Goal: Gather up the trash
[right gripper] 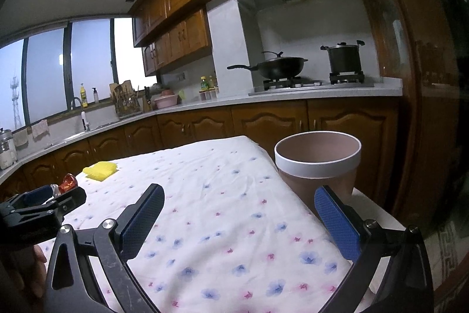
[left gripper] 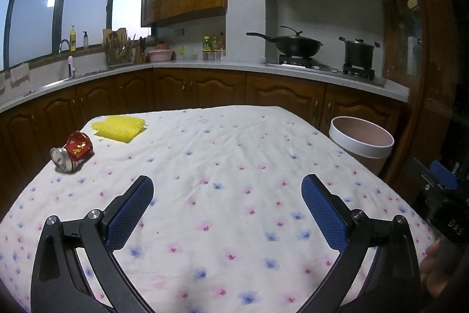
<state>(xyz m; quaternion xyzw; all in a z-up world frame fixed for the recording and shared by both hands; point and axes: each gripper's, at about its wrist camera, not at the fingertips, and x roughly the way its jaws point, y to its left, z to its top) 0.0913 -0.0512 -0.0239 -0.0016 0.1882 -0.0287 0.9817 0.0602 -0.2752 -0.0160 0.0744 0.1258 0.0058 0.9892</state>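
A crushed red can (left gripper: 73,155) lies on its side at the far left of the flowered tablecloth (left gripper: 234,154). A yellow sponge-like piece (left gripper: 118,127) lies just beyond it. A brown bin with a white rim (left gripper: 361,144) stands off the table's right edge. My left gripper (left gripper: 228,189) is open and empty above the near middle of the table, well right of the can. My right gripper (right gripper: 239,203) is open and empty, with the bin (right gripper: 318,163) just ahead to its right. The right wrist view also shows the can (right gripper: 68,183), the yellow piece (right gripper: 100,169) and the left gripper (right gripper: 52,197).
A kitchen counter (left gripper: 205,65) runs behind the table, with a sink and tap (left gripper: 70,60), a wok (left gripper: 296,44) and a pot (left gripper: 359,52) on the stove. Wooden cabinets stand below and above. A dark door frame stands at the right.
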